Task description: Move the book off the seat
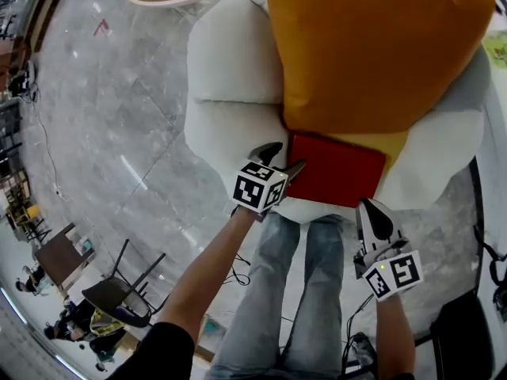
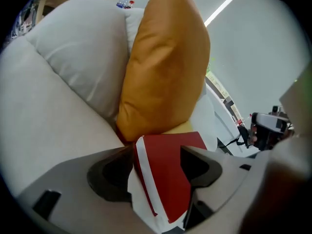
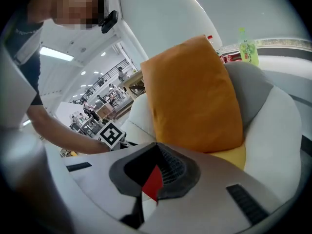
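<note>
A red book [image 1: 337,170] lies on the front of the white armchair seat [image 1: 230,125], its far edge tucked under a big orange cushion [image 1: 372,46]. My left gripper [image 1: 281,158] stands open at the book's left corner. In the left gripper view the red book [image 2: 168,174] sits between the spread jaws, white page edge towards the left one, and the pads do not press on it. My right gripper [image 1: 371,212] is shut and holds nothing, just off the seat's front edge by the book's right corner. A sliver of the book [image 3: 153,182] shows past its closed jaws.
My legs in jeans [image 1: 305,291] stand against the seat front. On the marble floor at the left are a black chair [image 1: 119,295] and a small wooden table [image 1: 59,256], with people beyond. Bottles [image 3: 246,48] stand on a ledge behind the armchair.
</note>
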The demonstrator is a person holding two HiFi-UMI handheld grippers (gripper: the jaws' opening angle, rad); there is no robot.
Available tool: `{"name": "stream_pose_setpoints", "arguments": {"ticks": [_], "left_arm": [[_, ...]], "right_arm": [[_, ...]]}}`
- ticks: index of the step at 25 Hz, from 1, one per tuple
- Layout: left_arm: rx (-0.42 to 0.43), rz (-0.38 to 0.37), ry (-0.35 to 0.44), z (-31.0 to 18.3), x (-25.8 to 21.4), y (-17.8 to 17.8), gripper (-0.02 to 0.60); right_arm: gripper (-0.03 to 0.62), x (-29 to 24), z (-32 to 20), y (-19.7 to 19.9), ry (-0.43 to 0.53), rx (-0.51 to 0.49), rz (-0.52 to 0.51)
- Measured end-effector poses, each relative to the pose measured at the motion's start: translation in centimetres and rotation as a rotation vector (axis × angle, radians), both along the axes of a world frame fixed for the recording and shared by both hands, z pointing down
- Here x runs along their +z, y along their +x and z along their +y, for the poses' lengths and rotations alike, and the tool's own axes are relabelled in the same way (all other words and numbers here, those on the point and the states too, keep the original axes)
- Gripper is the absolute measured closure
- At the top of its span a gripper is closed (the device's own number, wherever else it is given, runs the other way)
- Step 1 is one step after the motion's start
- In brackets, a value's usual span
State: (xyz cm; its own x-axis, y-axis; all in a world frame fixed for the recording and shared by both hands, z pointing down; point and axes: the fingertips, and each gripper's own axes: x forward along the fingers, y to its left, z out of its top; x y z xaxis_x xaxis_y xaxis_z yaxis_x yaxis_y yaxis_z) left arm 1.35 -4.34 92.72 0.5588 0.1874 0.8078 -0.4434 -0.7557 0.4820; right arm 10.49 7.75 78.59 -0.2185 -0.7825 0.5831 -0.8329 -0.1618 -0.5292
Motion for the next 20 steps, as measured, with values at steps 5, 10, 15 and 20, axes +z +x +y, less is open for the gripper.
{"name": "stream_pose_setpoints", "arguments": {"ticks": [5, 10, 15, 20], "left_arm": [[0.091, -0.052, 0.007, 1.0, 2.7, 1.6, 0.248], [0.108, -0.131, -0.03, 1.2, 4.5, 2.6, 0.221], [0.105, -0.195, -0.037, 0.8, 6.3, 3.0, 0.221], [0.117, -0.205, -0.071, 1.8, 7.0, 4.1, 0.237]], "right_arm": [[0.586, 1.8, 0.8, 0.5, -0.023, 0.0, -0.016], [0.586, 2.2, 1.3, 1.2, -0.033, -0.005, -0.015], [0.586, 2.4, 1.2, 2.5, -0.03, 0.012, -0.022], [0.586, 3.5, 2.6, 3.7, -0.035, 0.031, -0.033]]}}
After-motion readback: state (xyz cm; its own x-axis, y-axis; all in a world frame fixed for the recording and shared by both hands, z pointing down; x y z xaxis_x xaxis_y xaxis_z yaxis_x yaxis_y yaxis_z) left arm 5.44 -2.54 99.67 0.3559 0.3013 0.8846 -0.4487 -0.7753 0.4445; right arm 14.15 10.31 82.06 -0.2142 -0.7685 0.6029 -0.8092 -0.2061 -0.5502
